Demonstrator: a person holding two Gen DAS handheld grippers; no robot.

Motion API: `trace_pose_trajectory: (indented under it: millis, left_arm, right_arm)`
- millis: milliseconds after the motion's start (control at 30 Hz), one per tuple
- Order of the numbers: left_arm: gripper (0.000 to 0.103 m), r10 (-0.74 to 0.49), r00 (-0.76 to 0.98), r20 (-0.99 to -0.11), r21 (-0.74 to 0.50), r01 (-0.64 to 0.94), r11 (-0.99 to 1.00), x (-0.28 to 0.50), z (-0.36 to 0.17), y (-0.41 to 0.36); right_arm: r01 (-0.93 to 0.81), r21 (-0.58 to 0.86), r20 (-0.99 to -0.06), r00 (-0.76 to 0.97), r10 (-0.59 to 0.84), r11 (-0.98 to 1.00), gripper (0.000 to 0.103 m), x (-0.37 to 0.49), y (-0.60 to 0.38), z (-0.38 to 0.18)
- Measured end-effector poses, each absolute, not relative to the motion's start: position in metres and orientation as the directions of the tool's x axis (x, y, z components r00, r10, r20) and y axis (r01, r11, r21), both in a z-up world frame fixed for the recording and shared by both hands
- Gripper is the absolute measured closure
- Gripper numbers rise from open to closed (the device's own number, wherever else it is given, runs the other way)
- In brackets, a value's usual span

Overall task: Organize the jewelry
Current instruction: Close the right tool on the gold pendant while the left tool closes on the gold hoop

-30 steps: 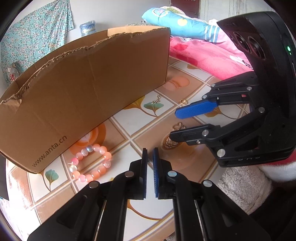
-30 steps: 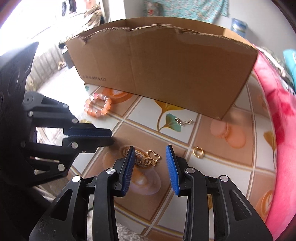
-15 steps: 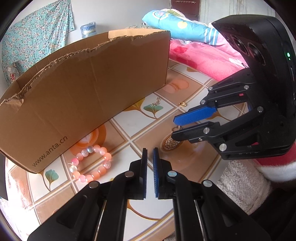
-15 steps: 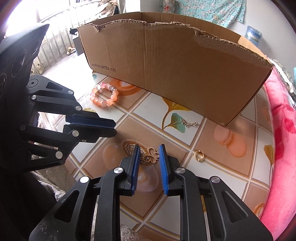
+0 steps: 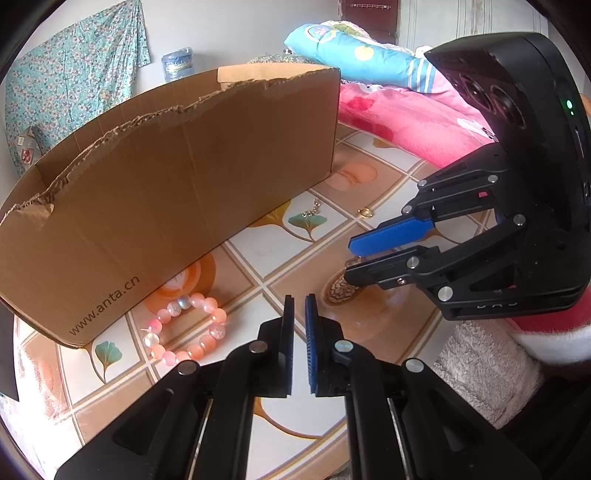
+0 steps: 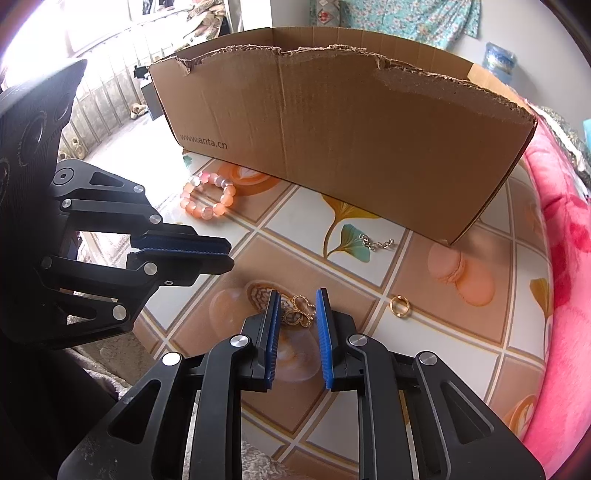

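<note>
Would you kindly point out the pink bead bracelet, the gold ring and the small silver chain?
pink bead bracelet [image 6: 209, 198]: right wrist view, on a front orange bead.
gold ring [image 6: 400, 306]: right wrist view, on its band.
small silver chain [image 6: 377, 244]: right wrist view, on its middle links.

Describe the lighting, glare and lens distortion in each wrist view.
Left wrist view: even daylight, soft sheen on the tablecloth, the cardboard box bowed by the fisheye, dark vignette in the corners. Right wrist view: the window area at upper left is blown out to white, the box's top edge curves strongly, and the gold brooch stays sharp.
</note>
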State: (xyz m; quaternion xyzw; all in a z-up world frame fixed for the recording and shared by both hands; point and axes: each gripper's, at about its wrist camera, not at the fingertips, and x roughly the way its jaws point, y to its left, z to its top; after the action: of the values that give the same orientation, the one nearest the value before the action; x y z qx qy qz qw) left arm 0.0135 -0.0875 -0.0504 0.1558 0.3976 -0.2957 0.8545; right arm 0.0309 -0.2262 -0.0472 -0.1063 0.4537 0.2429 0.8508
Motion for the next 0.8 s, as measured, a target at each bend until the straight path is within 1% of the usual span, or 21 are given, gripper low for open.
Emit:
trace_pose_trajectory:
  millis: [300, 500, 567, 633, 733, 800]
  left_arm:
    - [0.097, -0.401, 0.506, -0.764, 0.017, 0.637, 0.770, 0.022, -0.047, -0.096]
    - [0.096, -0.456, 0.478, -0.751, -0.017, 0.676, 0.737, 0.034, -0.045, -0.120]
    - [0.085, -0.465, 0.474, -0.748, -0.021, 0.683, 0.730, 0.039, -0.046, -0.132]
    - [0.080, -0.483, 0.468, -0.740, -0.030, 0.694, 0.719, 0.044, -0.046, -0.141]
    - [0.076, -0.488, 0.458, -0.743, -0.028, 0.707, 0.707, 0.050, -0.050, -0.154]
    - [0.076, -0.485, 0.452, -0.748, -0.021, 0.715, 0.698, 0.053, -0.052, -0.162]
  right_arm:
    - [-0.423, 0.043, -0.793, 0.537, 0.289, 0.905, 0.086, 0.023, -0.253, -0.029]
    - [-0.331, 0.038, -0.772, 0.589, 0.238, 0.943, 0.086, 0.020, -0.287, -0.018]
    - [-0.310, 0.039, -0.769, 0.597, 0.227, 0.950, 0.086, 0.020, -0.297, -0.016]
    - [-0.293, 0.046, -0.767, 0.603, 0.222, 0.955, 0.086, 0.021, -0.307, -0.016]
    - [-0.275, 0.059, -0.764, 0.607, 0.221, 0.960, 0.086, 0.021, -0.317, -0.017]
    - [-0.268, 0.068, -0.763, 0.607, 0.223, 0.961, 0.086, 0.024, -0.321, -0.020]
